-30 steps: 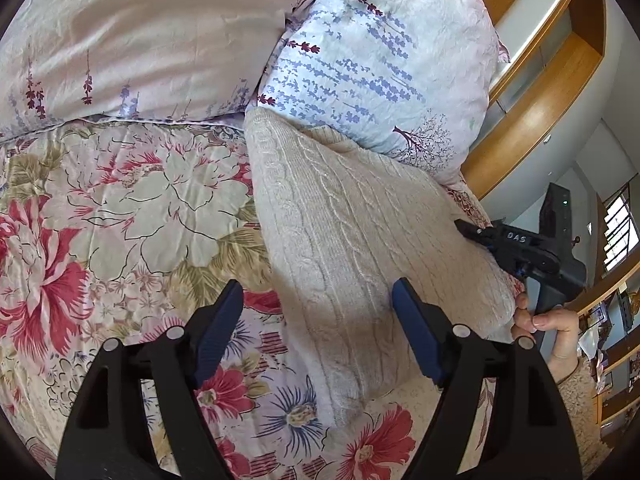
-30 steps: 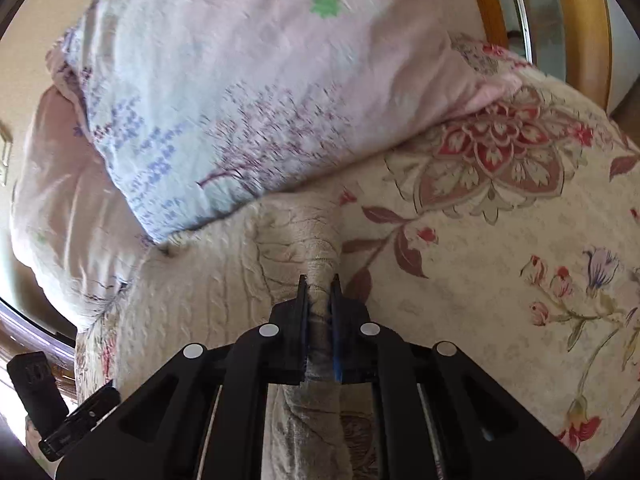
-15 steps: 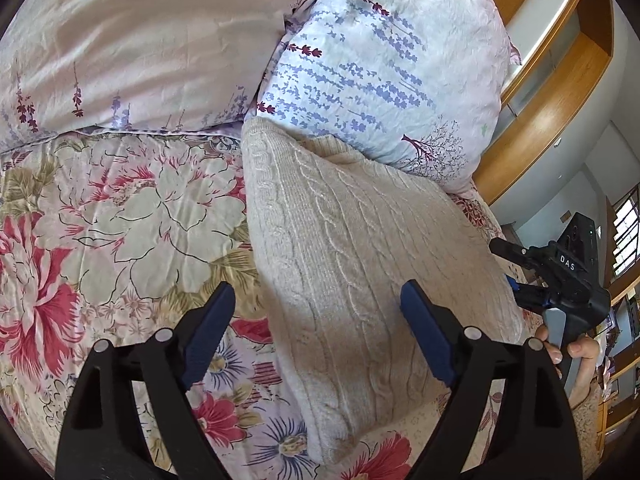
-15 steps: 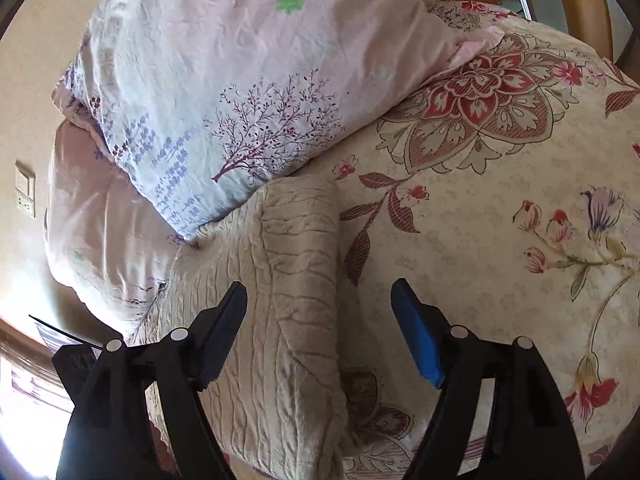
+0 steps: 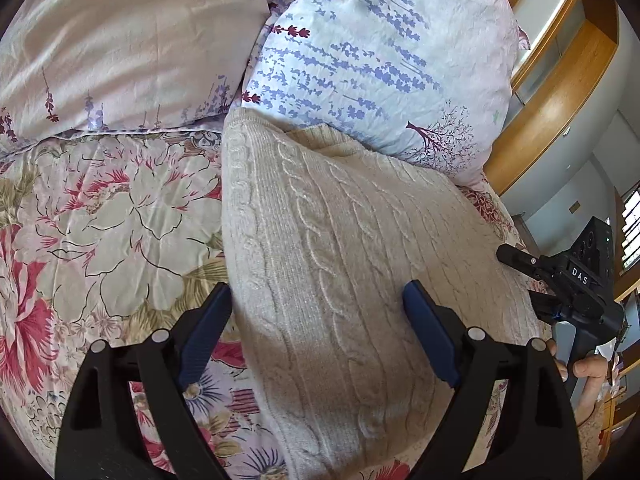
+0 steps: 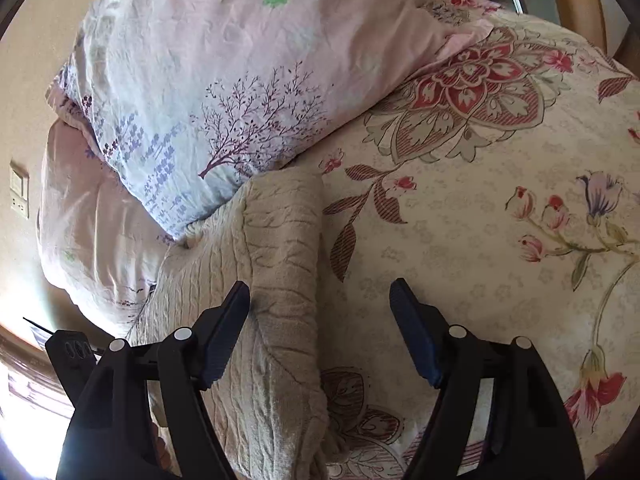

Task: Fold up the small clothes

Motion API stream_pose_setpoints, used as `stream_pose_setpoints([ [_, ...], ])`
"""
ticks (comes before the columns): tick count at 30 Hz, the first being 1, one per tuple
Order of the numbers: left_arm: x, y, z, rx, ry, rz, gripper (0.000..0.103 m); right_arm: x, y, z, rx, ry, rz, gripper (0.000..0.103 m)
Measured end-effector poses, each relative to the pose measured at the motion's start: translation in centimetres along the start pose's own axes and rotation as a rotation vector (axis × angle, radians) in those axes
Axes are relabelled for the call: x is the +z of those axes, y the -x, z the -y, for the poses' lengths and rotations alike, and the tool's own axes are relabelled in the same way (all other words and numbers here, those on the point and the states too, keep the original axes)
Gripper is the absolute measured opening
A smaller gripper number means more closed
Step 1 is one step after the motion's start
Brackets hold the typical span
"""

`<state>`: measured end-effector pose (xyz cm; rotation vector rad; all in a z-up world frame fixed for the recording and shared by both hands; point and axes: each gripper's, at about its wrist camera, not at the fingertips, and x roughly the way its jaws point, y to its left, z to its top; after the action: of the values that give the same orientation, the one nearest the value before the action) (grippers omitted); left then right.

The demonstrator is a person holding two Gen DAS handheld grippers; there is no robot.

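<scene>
Folded cream cable-knit sweater [image 5: 340, 264] on floral bedspread [image 5: 104, 216], both grippers spread and holding nothing.

Left gripper [image 5: 320, 332]: jaws wide, straddling the sweater's left fold edge; sweater's near end cut off below it. Right gripper [image 6: 320, 332]: jaws wide over the sweater's right edge, bare bedspread to its right. Ahead of both, lavender-print pillow [image 6: 208, 92] overlaps and hides the sweater's far end. Second pillow [image 5: 120, 40] ahead-left.

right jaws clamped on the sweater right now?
No: the right gripper stands with jaws wide apart over the folded sweater, gripping nothing.
</scene>
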<state>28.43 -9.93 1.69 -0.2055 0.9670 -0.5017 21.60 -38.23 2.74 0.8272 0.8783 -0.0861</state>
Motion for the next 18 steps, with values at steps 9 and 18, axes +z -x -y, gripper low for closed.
stream_pose_setpoints([
  [9,0.6,-1.3,-0.6,-0.059,0.065,-0.035,0.088,-0.6,-1.8,-0.7,0.073,0.040,-0.083,0.064],
  [18,1.4,-1.9,-1.1,-0.119,0.122,-0.063,0.084,-1.2,-3.5,-0.2,0.221,-0.014,-0.177,0.036],
])
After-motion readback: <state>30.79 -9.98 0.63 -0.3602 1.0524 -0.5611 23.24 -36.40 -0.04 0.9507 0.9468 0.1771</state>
